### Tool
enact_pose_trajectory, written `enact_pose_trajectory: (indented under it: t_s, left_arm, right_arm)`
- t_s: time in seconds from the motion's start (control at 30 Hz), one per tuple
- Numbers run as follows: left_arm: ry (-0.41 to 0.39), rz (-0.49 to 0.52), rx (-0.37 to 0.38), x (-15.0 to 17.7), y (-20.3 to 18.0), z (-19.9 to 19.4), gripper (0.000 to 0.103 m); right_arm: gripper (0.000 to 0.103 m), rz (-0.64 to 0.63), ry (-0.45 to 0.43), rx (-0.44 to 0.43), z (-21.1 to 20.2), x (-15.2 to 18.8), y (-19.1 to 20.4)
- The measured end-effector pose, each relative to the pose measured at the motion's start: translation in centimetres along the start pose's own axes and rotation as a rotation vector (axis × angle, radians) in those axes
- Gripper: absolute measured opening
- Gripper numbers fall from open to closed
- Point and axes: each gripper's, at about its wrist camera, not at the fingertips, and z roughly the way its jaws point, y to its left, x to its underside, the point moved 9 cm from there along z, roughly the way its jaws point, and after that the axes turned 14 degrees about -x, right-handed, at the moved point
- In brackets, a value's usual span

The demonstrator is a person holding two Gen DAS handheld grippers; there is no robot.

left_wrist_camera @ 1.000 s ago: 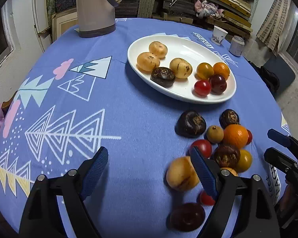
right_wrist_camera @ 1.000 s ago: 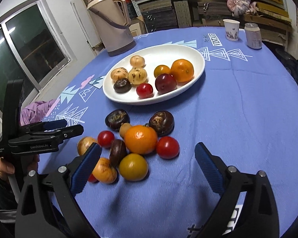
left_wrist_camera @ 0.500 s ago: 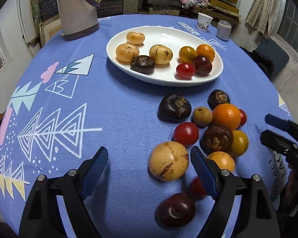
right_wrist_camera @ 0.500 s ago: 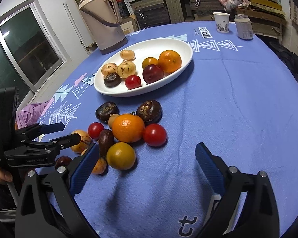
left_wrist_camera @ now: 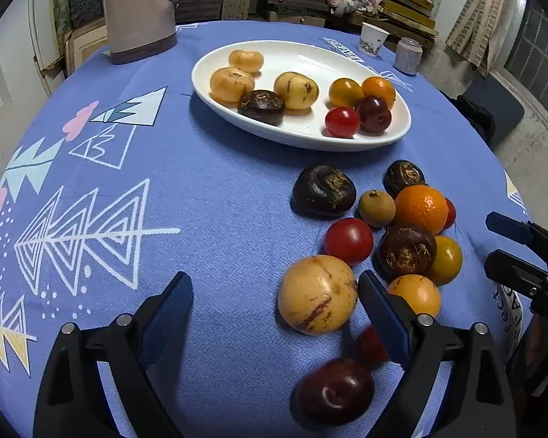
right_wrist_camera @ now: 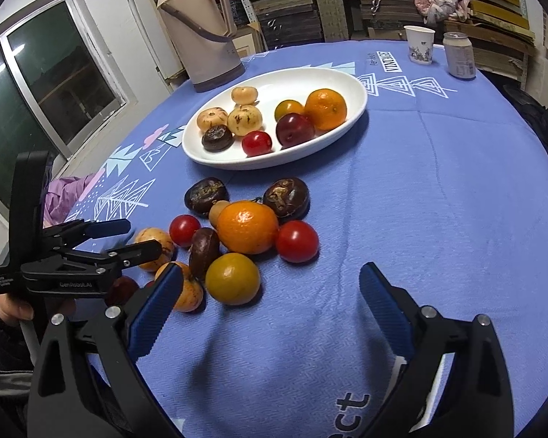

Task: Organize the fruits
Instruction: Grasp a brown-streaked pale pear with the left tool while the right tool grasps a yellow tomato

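Left wrist view: the left gripper [left_wrist_camera: 276, 304] is seen at the bottom of the frame, jaws wide and opening further, nothing gripped. A yellow streaked fruit [left_wrist_camera: 317, 295] lies between the jaws, just beside the right-hand pad, so it looks lined up as the next pick. A dark plum [left_wrist_camera: 335, 390] sits at lower centre, and the loose pile with the orange [left_wrist_camera: 421, 209] is spread at right centre. The white plate [left_wrist_camera: 394, 135], already part-filled, is found in the upper middle.

Right wrist view: the right gripper [right_wrist_camera: 270, 297] is held wide open over bare blue tablecloth [right_wrist_camera: 438, 189] at the bottom, nothing in it, probably parked out of the way. The pile is left of centre, the plate above it.
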Motion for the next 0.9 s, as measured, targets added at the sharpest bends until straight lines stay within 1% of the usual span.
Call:
enact_pose_trajectory:
  t_s: [0.07, 0.1, 0.13, 0.2, 0.23, 0.4, 0.5, 0.57, 0.6, 0.63, 0.73, 0.9]
  left_arm:
    - [-0.001, 0.011, 0.019, 0.2, -0.5, -0.1, 0.078]
    - [0.003, 0.022, 0.031, 0.3, -0.8, 0.0, 0.075]
    - [0.008, 0.033, 0.038, 0.5, -1.0, 0.1, 0.067]
    - [-0.003, 0.047, 0.029, 0.6, -1.2, 0.1, 0.055]
    - [-0.005, 0.052, 0.033, 0.6, -1.3, 0.0, 0.044]
    - [-0.009, 0.052, 0.039, 0.5, -1.4, 0.1, 0.044]
    - [-0.014, 0.061, 0.032, 0.5, -1.5, 0.1, 0.044]
    - [-0.014, 0.063, 0.029, 0.5, -1.5, 0.1, 0.044]
    - [-0.014, 0.064, 0.026, 0.5, -1.6, 0.1, 0.044]
    - [-0.015, 0.064, 0.025, 0.6, -1.6, 0.1, 0.044]
    - [-0.016, 0.066, 0.023, 0.5, -1.5, 0.2, 0.044]
    - [-0.019, 0.07, 0.02, 0.6, -1.6, 0.1, 0.044]
  right_arm:
    - [0.095, -0.016, 0.009, 0.004, 0.2, 0.1, 0.3]
    - [0.095, -0.022, 0.012, 0.006, 0.2, 0.1, 0.4]
    - [0.095, -0.033, 0.019, 0.01, 0.3, 0.2, 0.6]
    - [0.095, -0.047, 0.029, 0.014, 0.5, 0.4, 0.7]
    - [0.095, -0.059, 0.038, 0.017, 0.6, 0.5, 0.8]
    - [0.095, -0.125, 0.076, 0.035, 1.3, 1.2, 1.6]
    - [0.094, -0.139, 0.079, 0.03, 1.8, 1.4, 1.9]
    - [0.086, -0.111, 0.083, 0.02, 2.2, 1.3, 1.6]
    - [0.078, -0.083, 0.096, 0.017, 2.6, 1.4, 1.2]
    - [0.072, -0.067, 0.103, 0.018, 2.9, 1.5, 0.9]
    - [0.066, -0.052, 0.117, 0.036, 3.7, 1.7, 0.5]
    - [0.066, -0.087, 0.122, 0.051, 4.6, 1.5, 1.1]
